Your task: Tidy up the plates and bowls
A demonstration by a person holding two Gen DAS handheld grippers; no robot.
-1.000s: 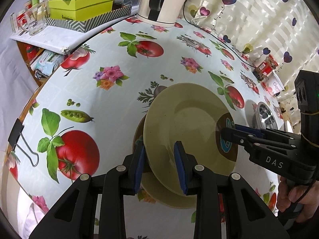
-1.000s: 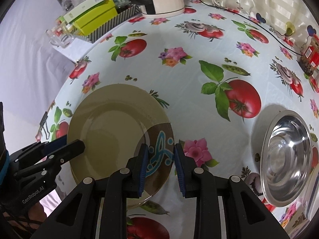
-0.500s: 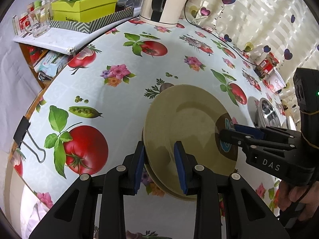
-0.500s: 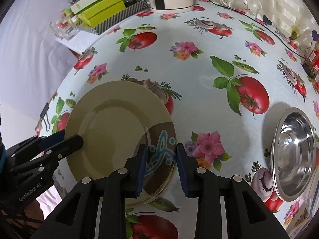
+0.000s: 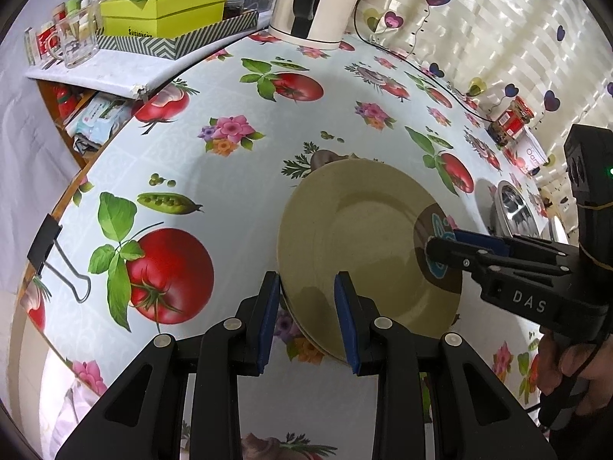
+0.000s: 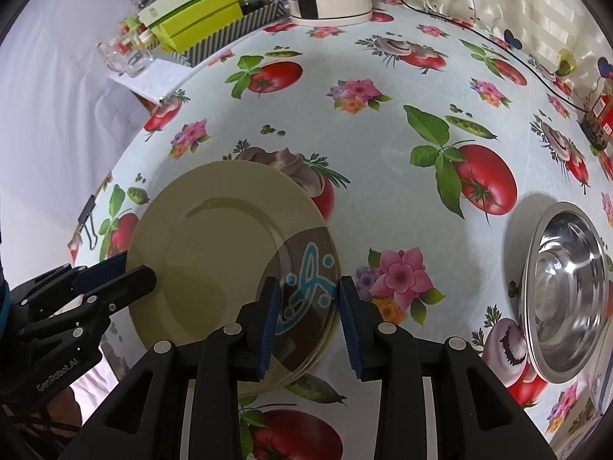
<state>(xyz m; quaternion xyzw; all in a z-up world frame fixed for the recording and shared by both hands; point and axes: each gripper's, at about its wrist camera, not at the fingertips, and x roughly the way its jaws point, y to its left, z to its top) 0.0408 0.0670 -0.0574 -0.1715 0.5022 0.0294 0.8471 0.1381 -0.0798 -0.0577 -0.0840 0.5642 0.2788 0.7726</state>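
Tomatoes, flowers and pea pods cover the tablecloth [image 5: 237,199] under both my grippers, and a curtain with hearts hangs along its far side. On the cloth I see the beige plates [image 5: 356,237], a stack of at least two, the top one carrying a brown patch with a blue figure on one side. My left gripper [image 5: 308,318] has the stack's near rim between its blue pads; the outer pad lies against the plate edge, the inner one stands over the top plate's face, but I cannot tell whether they truly pinch. My right gripper [image 6: 308,320] straddles the patterned side of the stack; its jaws have just been opening a little, the rim sits between them, and a sliver of space shows beside the outer pad. Off to my right a steel bowl [image 6: 567,303] rests on the cloth, well apart from the plates. A white kettle [image 5: 318,0] and green boxes [image 5: 164,11] stand at the back.
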